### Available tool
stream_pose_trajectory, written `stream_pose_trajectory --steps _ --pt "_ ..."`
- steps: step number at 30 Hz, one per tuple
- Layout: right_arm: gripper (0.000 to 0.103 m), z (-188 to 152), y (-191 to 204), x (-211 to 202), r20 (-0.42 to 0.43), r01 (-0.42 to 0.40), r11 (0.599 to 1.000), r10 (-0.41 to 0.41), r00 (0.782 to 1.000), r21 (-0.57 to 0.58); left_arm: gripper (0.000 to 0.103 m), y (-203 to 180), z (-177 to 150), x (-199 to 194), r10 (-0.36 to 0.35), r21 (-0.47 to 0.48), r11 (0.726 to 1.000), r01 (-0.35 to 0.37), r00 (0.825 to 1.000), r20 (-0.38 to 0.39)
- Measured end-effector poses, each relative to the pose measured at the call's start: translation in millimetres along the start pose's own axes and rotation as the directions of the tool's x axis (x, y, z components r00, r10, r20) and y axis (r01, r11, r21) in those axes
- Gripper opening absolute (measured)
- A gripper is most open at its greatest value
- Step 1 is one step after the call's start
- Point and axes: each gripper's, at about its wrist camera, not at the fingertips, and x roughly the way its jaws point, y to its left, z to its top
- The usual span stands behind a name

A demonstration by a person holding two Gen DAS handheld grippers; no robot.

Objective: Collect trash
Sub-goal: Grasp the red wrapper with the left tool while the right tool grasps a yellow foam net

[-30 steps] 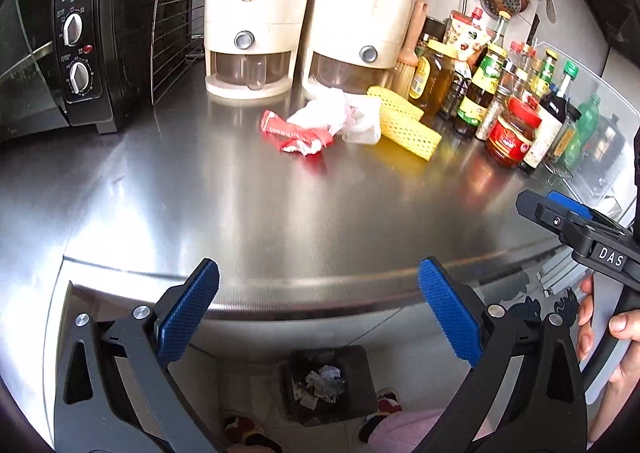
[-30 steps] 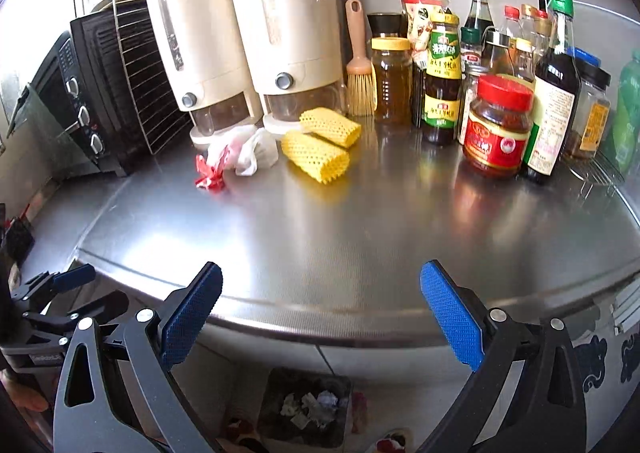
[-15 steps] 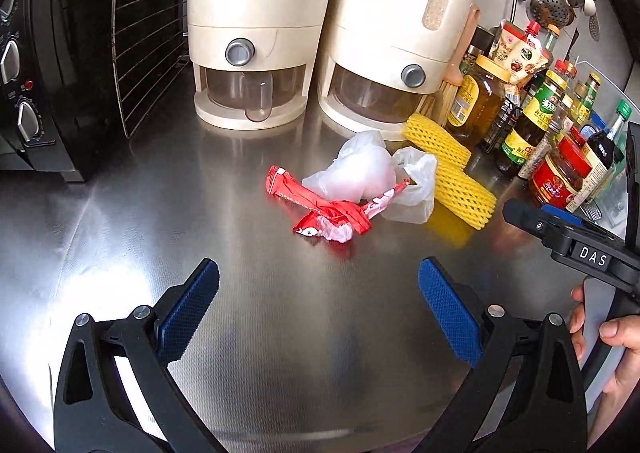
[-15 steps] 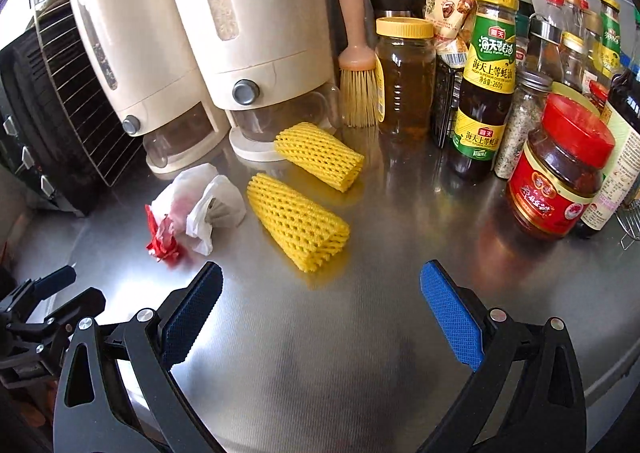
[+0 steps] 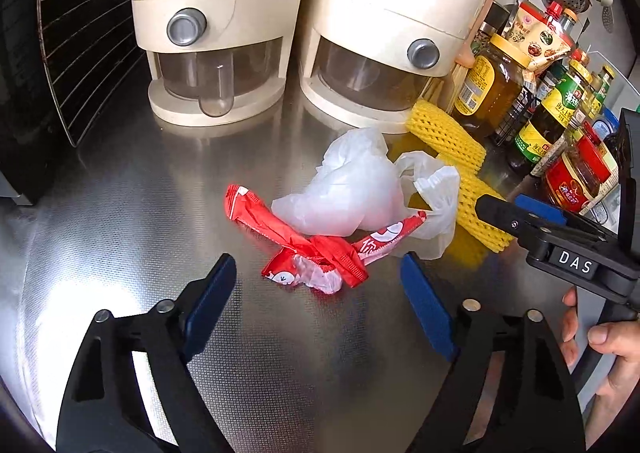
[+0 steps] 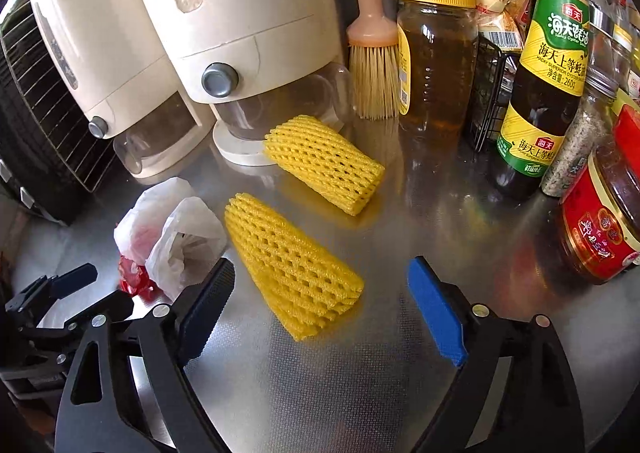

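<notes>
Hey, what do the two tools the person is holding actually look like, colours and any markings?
Both are black plastic frames with silver screws and flat blue textured pads on the two fingers. The left tool and right tool look alike; the right one's side carries white letters "DAS". A bare hand grips its handle.

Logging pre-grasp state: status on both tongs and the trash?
Left tongs open at red wrapper. Right tongs open around near yellow foam net. Nothing held. Plastic bag overlaps wrapper.

Two yellow foam nets point(image 6: 294, 267), one red wrapper point(image 5: 312, 245), one white plastic bag point(image 5: 356, 189), two cream dispensers point(image 5: 224, 25) and one brush point(image 6: 374, 53) sit on the steel counter point(image 6: 440, 213).
</notes>
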Motion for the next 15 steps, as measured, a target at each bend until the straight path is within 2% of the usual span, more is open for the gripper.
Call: stream_pose_trajectory --steps 4,9,10,12,13,15 --pt "0.064 0 1 6 -0.022 -0.021 1.000 0.021 1.000 -0.007 0.054 -2 3 5 -0.014 0.006 1.000 0.014 1.000 -0.013" --pt "0.047 -2 8 8 -0.031 -0.021 0.999 0.020 0.999 -0.043 0.043 -4 3 12 -0.030 0.013 0.999 0.031 0.999 -0.029" --pt "0.045 -2 9 8 -0.032 -0.023 0.999 0.021 0.999 -0.047 0.036 -5 3 12 -0.031 0.016 0.999 0.032 0.999 -0.029" --pt "0.031 -3 11 7 -0.029 -0.018 0.998 0.016 0.999 -0.054 0.021 -5 3 13 -0.034 0.017 0.999 0.035 0.999 -0.031" --pt "0.029 -3 11 6 -0.026 -0.017 0.998 0.016 1.000 -0.056 0.013 -5 2 13 -0.037 0.015 0.999 0.038 0.999 -0.032" --pt "0.017 -4 13 5 -0.024 -0.021 0.998 0.020 1.000 -0.062 0.012 -6 1 10 -0.034 0.020 0.999 0.034 0.999 -0.025"
